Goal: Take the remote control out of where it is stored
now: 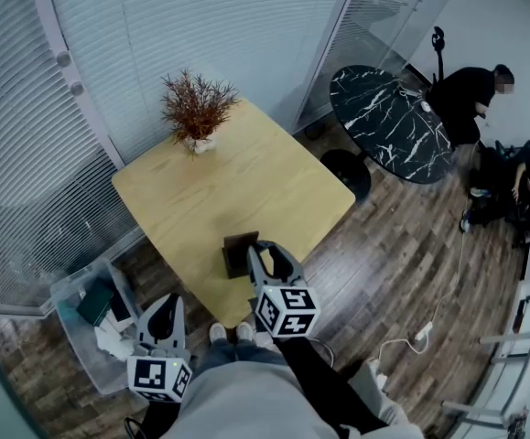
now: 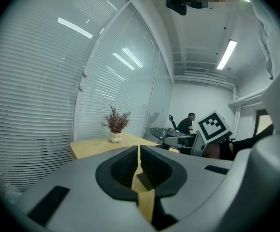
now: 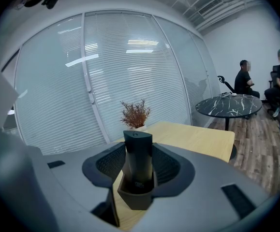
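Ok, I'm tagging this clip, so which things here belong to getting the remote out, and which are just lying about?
Part of the job: remote, holder it stands in, right gripper around it, wooden table.
Just lying about: potted plant, plastic bin on the floor, round black table.

A light wooden worktop (image 1: 237,190) stands beside a glass wall hung with white venetian blinds (image 1: 200,16). Near its far corner sits a dried reddish plant (image 1: 196,108) in a small white pot. A round black marble table (image 1: 391,122) stands well apart on the wood-plank floor (image 1: 402,245). Beyond it sit two people (image 1: 461,99), and a white cable (image 1: 411,337) trails across the floor. A clear plastic bin (image 1: 68,291) sits by the worktop's near left corner.
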Tool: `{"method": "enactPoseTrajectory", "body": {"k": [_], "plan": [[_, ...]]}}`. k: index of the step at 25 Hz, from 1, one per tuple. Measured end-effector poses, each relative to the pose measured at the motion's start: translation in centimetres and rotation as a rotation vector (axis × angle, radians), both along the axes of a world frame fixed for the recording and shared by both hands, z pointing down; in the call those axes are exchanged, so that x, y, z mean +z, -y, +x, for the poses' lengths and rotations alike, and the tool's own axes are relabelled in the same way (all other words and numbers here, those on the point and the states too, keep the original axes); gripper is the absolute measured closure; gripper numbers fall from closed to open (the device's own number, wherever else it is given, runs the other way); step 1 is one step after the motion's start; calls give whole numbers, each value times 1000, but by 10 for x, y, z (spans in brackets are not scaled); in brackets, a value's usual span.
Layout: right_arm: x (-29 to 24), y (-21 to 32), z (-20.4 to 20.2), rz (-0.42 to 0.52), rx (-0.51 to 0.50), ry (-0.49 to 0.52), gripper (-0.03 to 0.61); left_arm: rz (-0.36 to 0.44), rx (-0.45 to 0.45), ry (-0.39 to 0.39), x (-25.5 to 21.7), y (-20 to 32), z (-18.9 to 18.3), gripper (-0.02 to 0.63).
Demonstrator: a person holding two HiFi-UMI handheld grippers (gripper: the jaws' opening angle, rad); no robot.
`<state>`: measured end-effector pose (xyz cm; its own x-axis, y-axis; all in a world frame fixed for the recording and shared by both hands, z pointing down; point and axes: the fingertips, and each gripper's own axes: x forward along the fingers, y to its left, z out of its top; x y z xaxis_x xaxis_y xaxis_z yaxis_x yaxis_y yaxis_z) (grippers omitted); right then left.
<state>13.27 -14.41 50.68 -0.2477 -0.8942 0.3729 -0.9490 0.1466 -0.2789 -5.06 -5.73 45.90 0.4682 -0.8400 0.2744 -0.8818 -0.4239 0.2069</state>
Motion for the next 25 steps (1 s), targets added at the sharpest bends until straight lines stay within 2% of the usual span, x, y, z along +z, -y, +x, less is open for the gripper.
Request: {"method": "enactPoseTrajectory", "body": {"k": [25], "plan": [[-8,-4,5,16,-4,12,407,3,-1,3,-2,-7,5,591]]}}
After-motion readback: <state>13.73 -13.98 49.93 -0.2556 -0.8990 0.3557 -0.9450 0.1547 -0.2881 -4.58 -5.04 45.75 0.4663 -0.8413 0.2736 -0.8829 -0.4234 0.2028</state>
